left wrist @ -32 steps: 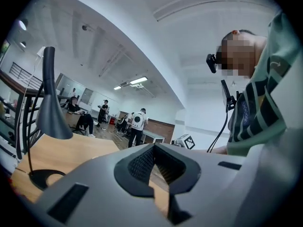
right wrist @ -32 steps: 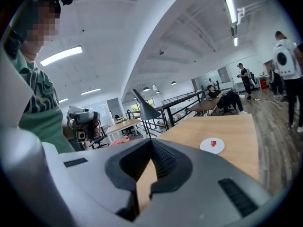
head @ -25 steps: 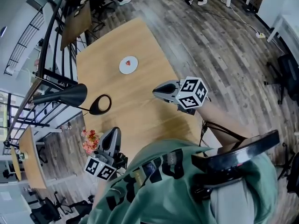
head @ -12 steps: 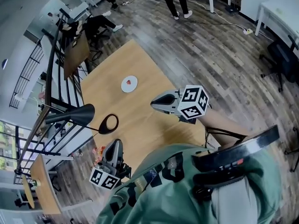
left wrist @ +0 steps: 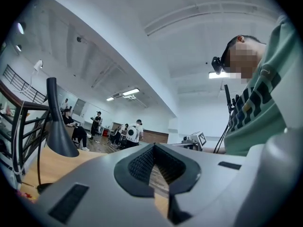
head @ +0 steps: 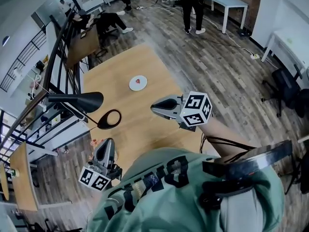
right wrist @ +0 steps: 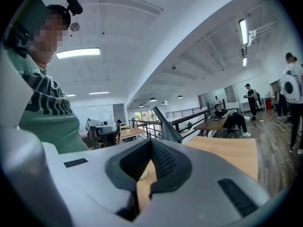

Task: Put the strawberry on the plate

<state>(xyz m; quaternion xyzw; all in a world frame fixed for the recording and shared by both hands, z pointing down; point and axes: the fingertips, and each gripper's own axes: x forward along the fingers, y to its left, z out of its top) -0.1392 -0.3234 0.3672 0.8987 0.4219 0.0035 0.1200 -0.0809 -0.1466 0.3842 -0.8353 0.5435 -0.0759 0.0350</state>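
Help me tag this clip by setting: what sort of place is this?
Probably an open-plan office or lab, perhaps on an upper level: a wooden table with a black railing beside it, office chairs, and people standing and sitting further back on the plank floor.

Strawberry (head: 138,80) on plate (head: 133,85), toward far end of table (head: 140,127) | lamp (head: 79,101) at left edge, nearer than plate | right gripper (head: 153,108) over near-right part, well apart from plate | left gripper (head: 106,142) off near-left edge, apparently beside flowers (head: 93,143).

Table (head: 137,129) smooth pale wood; lamp (head: 79,101) matt black; plate (head: 132,85) smooth white.
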